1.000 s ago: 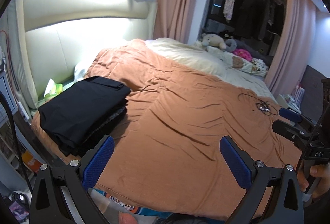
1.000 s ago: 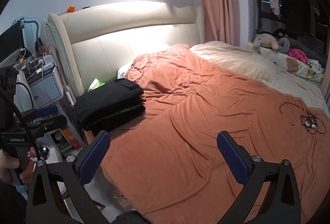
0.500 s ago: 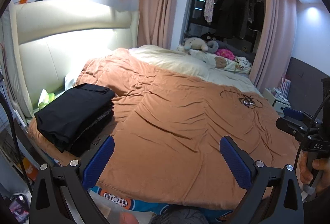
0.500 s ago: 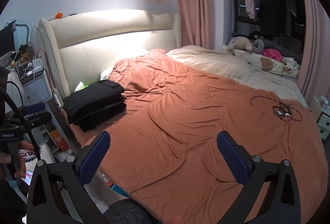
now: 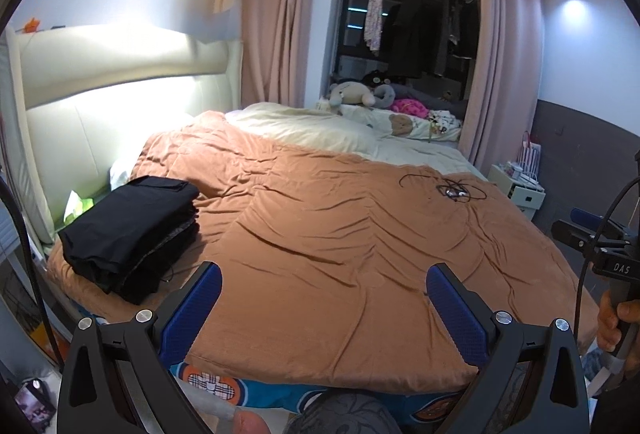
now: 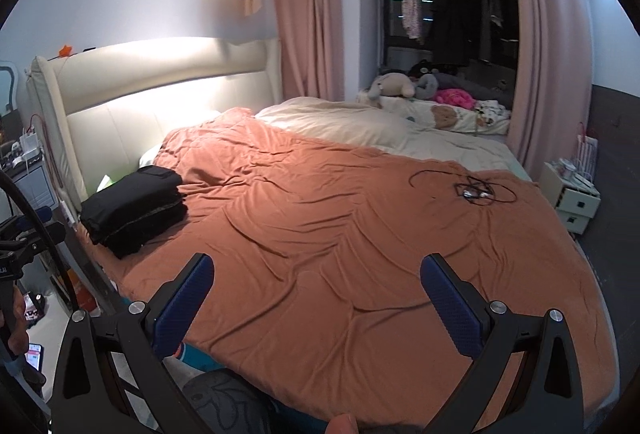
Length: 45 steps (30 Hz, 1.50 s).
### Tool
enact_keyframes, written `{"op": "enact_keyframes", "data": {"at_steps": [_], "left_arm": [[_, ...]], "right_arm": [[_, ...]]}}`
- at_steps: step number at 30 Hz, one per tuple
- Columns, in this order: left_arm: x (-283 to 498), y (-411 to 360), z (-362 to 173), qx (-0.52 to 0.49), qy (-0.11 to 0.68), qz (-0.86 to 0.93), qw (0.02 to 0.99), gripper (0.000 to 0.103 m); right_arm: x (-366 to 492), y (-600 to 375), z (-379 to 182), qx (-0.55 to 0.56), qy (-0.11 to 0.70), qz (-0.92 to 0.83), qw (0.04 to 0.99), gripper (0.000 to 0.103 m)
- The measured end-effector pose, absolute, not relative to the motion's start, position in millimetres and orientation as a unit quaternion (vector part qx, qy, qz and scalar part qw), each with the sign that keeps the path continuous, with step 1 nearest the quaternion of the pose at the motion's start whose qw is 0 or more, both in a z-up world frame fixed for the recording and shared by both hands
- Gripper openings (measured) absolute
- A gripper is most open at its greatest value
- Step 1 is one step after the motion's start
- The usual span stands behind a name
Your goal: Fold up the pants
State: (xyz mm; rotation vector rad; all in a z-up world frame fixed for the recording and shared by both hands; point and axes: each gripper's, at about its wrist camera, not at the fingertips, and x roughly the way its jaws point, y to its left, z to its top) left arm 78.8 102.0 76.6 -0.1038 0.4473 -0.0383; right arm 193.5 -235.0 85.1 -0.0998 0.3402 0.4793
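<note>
Both grippers raised, empty

Left gripper (image 5: 322,304) and right gripper (image 6: 316,294) level, jaws spread wide — blue pads (image 5: 192,308) apart; right hand (image 5: 618,322) wrapped round its handle.

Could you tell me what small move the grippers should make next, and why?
Probably bring in the next pair of pants and lay it flat on the orange blanket. Both the left gripper and the right gripper are open and empty, the black folded pile sits by the headboard, and no unfolded pants are in view on the bed.
</note>
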Motion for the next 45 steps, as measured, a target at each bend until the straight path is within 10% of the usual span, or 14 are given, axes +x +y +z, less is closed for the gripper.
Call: {"op": "enact_keyframes", "data": {"at_steps": [45], "left_arm": [[8,67,23,-0.033,0.177,-0.035,0.983,0.103]], "right_arm": [[85,-227,17,-0.010,0.165,0.146,0.975,0.103]]}}
